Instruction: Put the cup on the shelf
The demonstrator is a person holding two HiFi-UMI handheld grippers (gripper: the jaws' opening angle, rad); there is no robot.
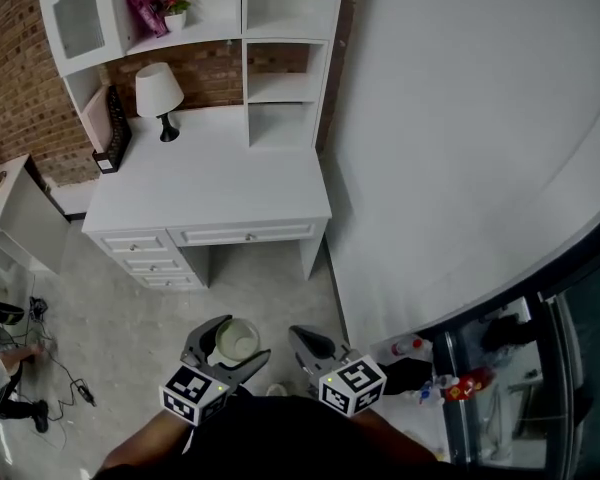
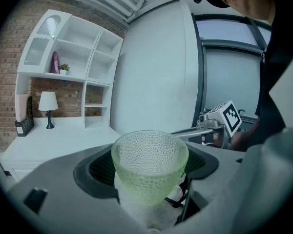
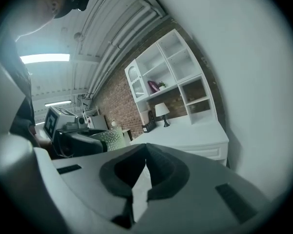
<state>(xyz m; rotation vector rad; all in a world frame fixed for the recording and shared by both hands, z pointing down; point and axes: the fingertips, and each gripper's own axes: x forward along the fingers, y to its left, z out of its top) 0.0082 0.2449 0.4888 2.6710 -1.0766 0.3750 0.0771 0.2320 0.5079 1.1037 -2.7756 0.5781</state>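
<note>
Between your left gripper's jaws sits the green dimpled cup, clamped upright and well apart from the white desk shelf, while your right gripper's jaws meet on nothing.

the pale green translucent cup has a dimpled, pebbly surface, the white shelved desk looks smooth and matt-painted, the red brick wall rough.

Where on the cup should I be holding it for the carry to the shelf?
On the side wall below the rim, from two opposite sides, as the left gripper does now. The cup stands upright and narrows downward, so the wider rim above the fingers should keep it from slipping through.
</note>
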